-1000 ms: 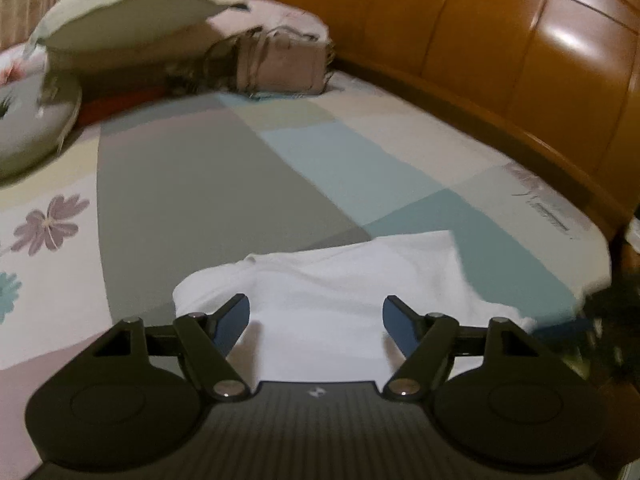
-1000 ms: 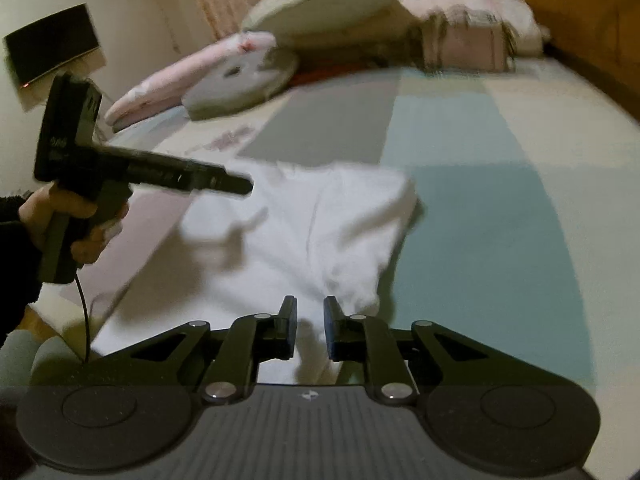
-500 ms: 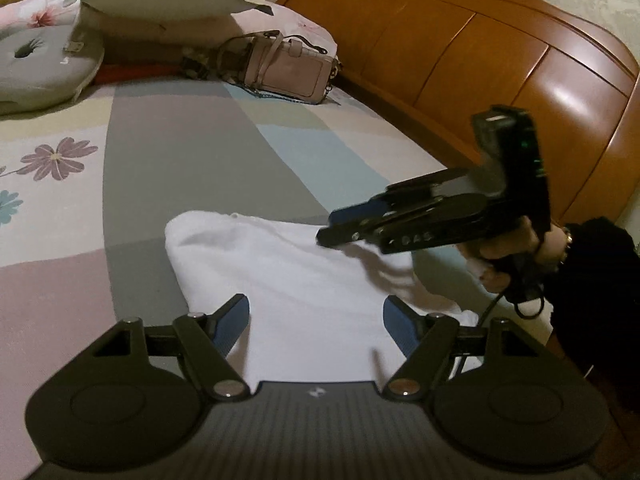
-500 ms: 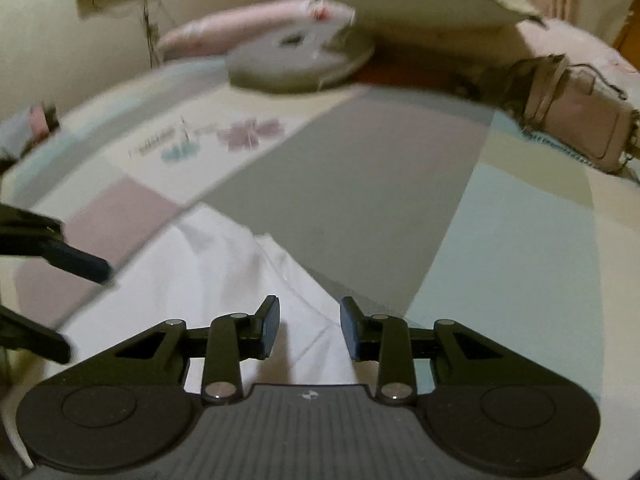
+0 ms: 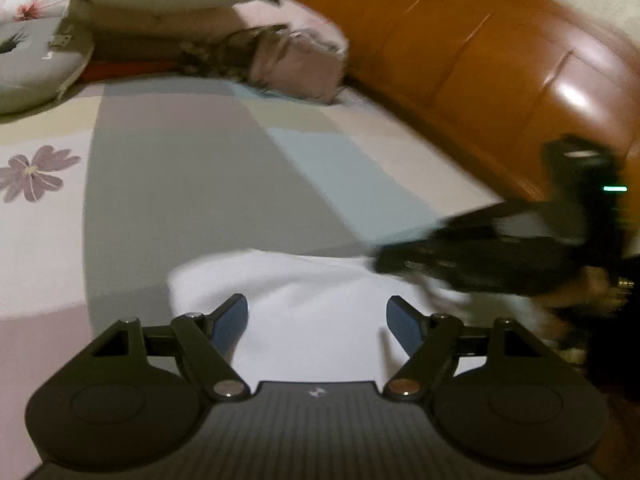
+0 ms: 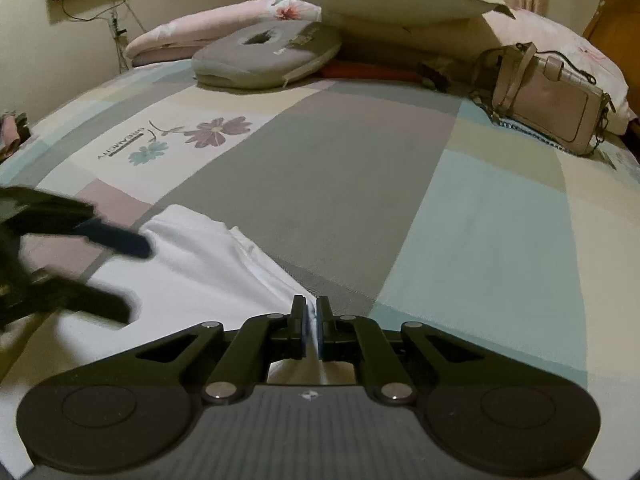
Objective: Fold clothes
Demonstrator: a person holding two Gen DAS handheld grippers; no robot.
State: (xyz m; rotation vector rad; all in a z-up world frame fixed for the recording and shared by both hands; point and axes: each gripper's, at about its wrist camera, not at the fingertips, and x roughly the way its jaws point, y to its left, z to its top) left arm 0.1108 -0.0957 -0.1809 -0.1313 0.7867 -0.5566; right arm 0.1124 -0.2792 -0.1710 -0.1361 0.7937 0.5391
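On the left, my left claw [image 5: 317, 322] hangs wide open over the near end of the white shirt [image 5: 304, 304], holding nothing, and it has dropped a bit lower than a second ago. The shirt lies on the near part of the patchwork bedspread [image 6: 360, 184], and my right claw [image 6: 311, 322], which was a little open a moment ago, has now snapped shut on the shirt's right edge. Far left on the bedspread, beside a purple flower [image 6: 218, 131], I can read upside-down letters that look like "DREAMCITY".
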